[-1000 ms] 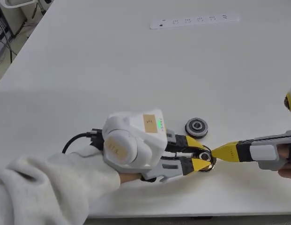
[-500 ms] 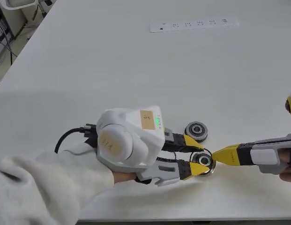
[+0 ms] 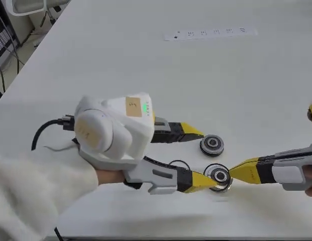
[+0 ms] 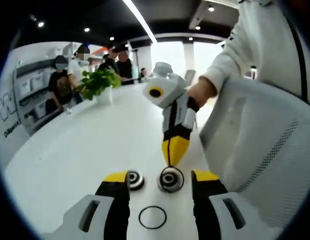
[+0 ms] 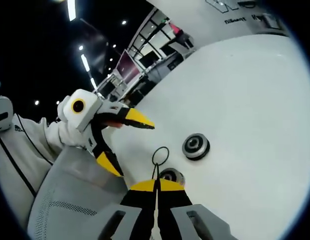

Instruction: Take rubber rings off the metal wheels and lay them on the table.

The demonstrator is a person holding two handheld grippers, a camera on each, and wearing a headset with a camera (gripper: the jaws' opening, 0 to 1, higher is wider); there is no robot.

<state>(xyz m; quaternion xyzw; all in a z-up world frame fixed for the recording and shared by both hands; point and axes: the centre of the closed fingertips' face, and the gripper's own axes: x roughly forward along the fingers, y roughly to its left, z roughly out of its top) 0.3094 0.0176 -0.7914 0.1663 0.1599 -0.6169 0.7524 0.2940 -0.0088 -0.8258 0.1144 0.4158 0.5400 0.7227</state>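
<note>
On smooth white table (image 3: 221, 75), thin black rubber ring (image 4: 139, 217), two round metal wheels (image 3: 212, 144)

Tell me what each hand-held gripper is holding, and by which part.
Left hand-held gripper: nothing, jaws open. Right hand-held gripper: shut, tips at the rim of the near wheel; whether they pinch it cannot be told.

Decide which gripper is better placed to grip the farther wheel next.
Left, probably: the left gripper is open, with one jaw tip beside the farther wheel. The right gripper is shut, its tip at the nearer wheel.
</note>
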